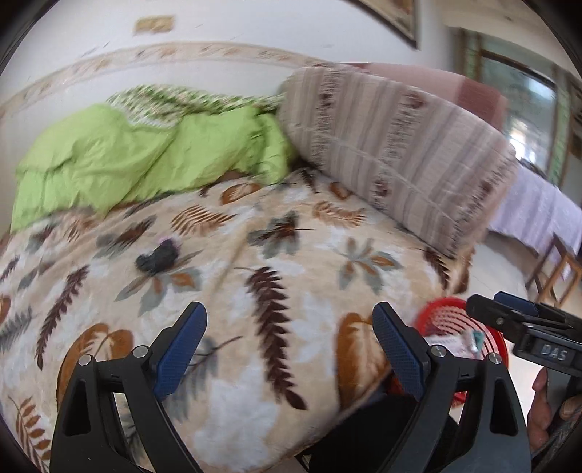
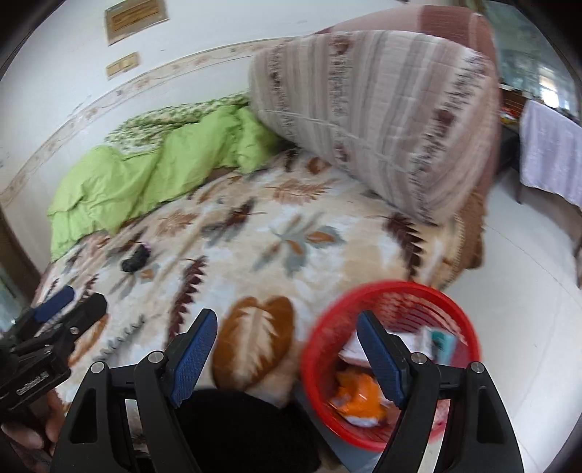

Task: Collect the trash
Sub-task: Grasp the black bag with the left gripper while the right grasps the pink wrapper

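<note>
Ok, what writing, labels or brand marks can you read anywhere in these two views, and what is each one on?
"DAS": raised letters on the black body of the right gripper, seen in the left wrist view.
White print on the black body of the left gripper, right wrist view: too blurred to read.
Two tan wall plaques: blurred, unreadable.
Packaging in the red plastic mesh basket: no legible text.
</note>
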`<state>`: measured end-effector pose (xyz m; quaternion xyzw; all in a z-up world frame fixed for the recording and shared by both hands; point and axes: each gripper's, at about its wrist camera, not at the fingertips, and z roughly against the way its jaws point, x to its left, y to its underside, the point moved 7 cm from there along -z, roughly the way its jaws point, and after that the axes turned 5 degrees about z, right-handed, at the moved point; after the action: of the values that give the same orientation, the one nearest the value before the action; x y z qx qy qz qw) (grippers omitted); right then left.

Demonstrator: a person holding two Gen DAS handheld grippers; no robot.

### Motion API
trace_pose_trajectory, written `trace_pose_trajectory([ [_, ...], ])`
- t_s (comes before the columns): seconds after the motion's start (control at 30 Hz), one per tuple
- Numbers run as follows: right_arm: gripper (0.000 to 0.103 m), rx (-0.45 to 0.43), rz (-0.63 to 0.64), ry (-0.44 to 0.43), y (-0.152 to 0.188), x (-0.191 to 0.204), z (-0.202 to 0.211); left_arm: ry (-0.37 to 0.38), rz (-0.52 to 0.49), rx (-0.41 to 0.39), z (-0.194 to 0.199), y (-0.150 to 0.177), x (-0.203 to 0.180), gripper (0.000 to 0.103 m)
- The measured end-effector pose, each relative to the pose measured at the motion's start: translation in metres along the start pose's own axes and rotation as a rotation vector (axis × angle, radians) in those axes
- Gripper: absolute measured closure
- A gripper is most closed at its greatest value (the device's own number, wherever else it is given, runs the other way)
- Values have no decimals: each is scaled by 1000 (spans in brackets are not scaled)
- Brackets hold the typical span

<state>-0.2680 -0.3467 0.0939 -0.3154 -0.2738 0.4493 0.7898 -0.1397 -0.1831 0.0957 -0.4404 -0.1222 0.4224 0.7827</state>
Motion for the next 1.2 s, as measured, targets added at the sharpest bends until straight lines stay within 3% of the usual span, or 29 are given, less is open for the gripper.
trace_pose_trajectory([
  [0.3,21,88,103,-333,-64,124,-121,-228,292,55,-66,-32,179,12],
  [0.43,23,156,134,-415,-85,181,-188,-254,393,68,-82,-25,225,16],
  [0.53,32,215,142,-440,-97,213,-239,-239,431,108,-94,-16,239,28],
  [0.63,43,287,144,-415,-105,239,-295,-239,429,112,-99,-18,248,29],
  [0.83,60,385,171,-373,-102,273,-366,-220,481,147,-107,-13,264,29],
  [0.87,70,407,169,-377,-99,276,-374,-215,483,149,-108,-12,264,29],
  [0.97,78,414,173,-381,-90,279,-381,-208,481,154,-108,-12,263,29],
  [1.2,81,412,86,-492,-59,267,-323,-177,552,158,-107,-8,270,29],
])
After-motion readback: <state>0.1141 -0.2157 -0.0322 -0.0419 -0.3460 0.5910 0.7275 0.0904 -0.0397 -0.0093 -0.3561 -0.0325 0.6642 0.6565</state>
